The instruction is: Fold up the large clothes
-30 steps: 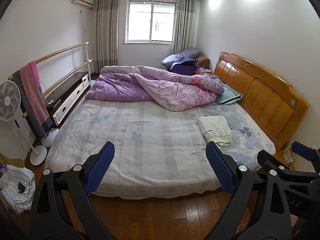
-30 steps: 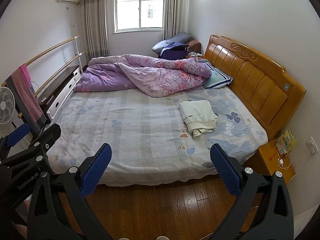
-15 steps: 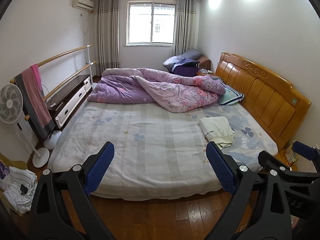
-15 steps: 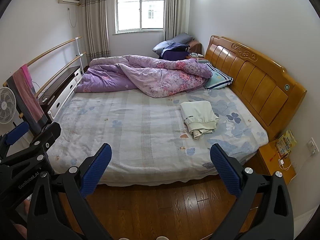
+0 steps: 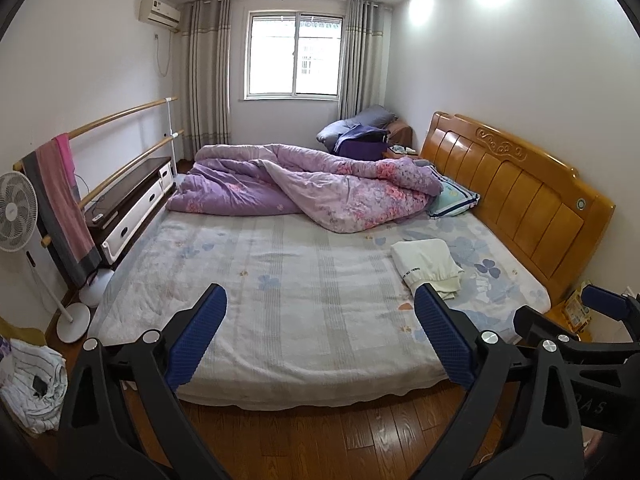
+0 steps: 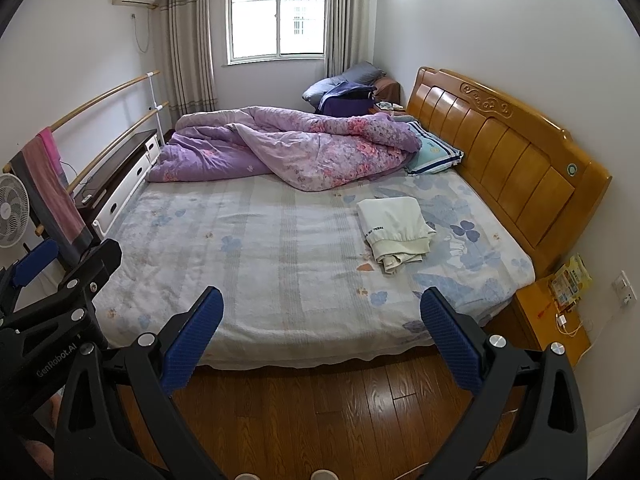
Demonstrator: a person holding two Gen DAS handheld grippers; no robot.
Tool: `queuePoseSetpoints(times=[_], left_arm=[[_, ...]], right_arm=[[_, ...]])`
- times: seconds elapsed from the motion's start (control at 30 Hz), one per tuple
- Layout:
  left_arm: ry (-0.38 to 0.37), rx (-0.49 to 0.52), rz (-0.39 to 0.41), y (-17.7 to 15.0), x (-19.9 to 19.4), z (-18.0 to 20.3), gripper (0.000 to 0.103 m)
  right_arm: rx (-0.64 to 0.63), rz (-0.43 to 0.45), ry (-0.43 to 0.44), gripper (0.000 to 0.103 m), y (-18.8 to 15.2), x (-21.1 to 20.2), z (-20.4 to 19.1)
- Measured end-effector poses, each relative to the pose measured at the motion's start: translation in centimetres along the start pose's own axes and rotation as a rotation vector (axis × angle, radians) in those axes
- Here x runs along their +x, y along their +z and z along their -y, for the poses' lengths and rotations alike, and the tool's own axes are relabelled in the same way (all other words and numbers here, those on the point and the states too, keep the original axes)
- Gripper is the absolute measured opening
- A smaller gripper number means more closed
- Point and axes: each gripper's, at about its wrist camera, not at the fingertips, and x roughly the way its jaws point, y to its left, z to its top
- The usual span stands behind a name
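Both grippers hang over the glossy wooden plank floor (image 6: 320,396) off the near edge of the bed (image 5: 280,300), jaws spread wide and grasping nothing. The left gripper (image 5: 320,340) and the right gripper (image 6: 322,330) each carry flat blue pads (image 6: 192,336) with a fine ribbed texture on black struts. The cream folded garment (image 6: 394,224), a soft rectangle with bunched layers at its near end, lies on the pale flowered sheet near the carved wooden headboard (image 6: 508,168). A crumpled purple quilt (image 5: 304,188) is heaped along the far edge.
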Motion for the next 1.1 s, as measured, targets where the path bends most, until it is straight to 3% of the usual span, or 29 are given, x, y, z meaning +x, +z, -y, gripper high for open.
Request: queuePoseSetpoints(times=[1.1], left_arm=[[0.020, -0.001, -0.038, 0.1, 2.0, 1.8, 0.095]], right_arm=[[-0.012, -0.021, 0.010, 0.095, -1.2, 1.9, 0.9]])
